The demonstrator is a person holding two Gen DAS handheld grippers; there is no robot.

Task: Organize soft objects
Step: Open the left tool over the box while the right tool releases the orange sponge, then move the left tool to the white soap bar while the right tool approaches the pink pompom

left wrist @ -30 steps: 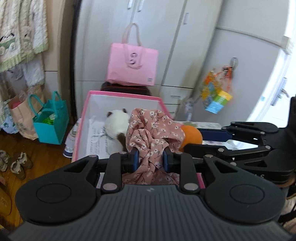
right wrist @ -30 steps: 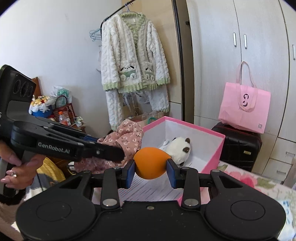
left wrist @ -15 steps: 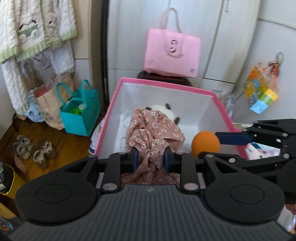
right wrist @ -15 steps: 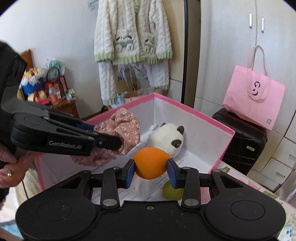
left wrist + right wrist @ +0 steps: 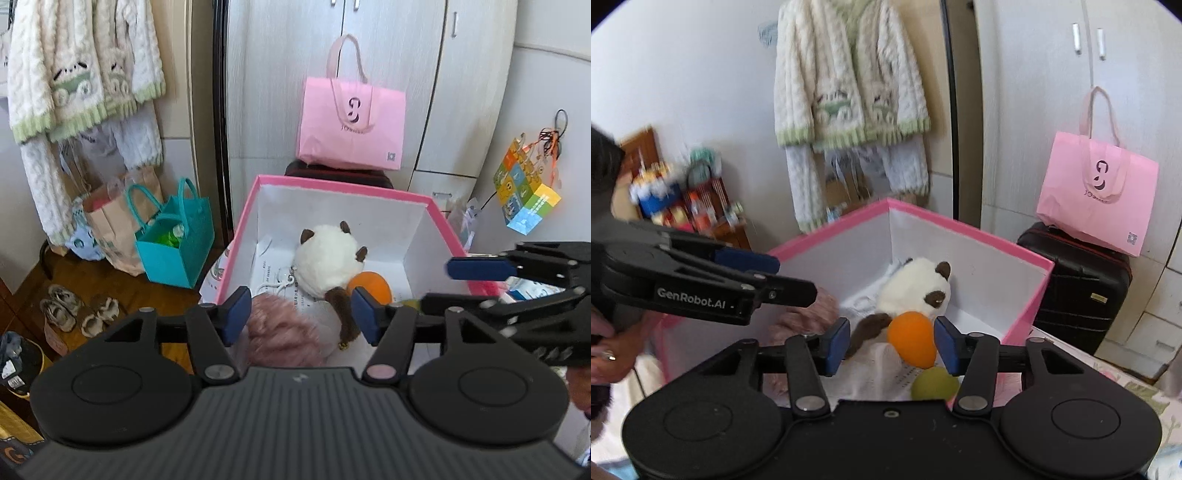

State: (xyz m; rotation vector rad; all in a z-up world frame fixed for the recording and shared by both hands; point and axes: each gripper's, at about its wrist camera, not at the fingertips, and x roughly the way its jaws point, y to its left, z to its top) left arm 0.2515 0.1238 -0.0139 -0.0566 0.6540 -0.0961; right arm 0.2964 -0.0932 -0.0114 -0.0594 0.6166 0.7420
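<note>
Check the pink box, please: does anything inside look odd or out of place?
Nothing stands out. The pink box sits upright, undamaged. Inside lie the plush toy, orange ball, green ball and floral cloth, blurred, loosely piled on printed paper.

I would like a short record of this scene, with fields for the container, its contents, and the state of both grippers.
container: pink-rimmed white cardboard box
contents: white-and-brown plush toy; orange soft ball; yellow-green soft ball; pink floral cloth, blurred
left hand-held gripper: jaws just opening, pads off the cloth
right hand-held gripper: jaws just opening, orange ball between them, apparently released
</note>
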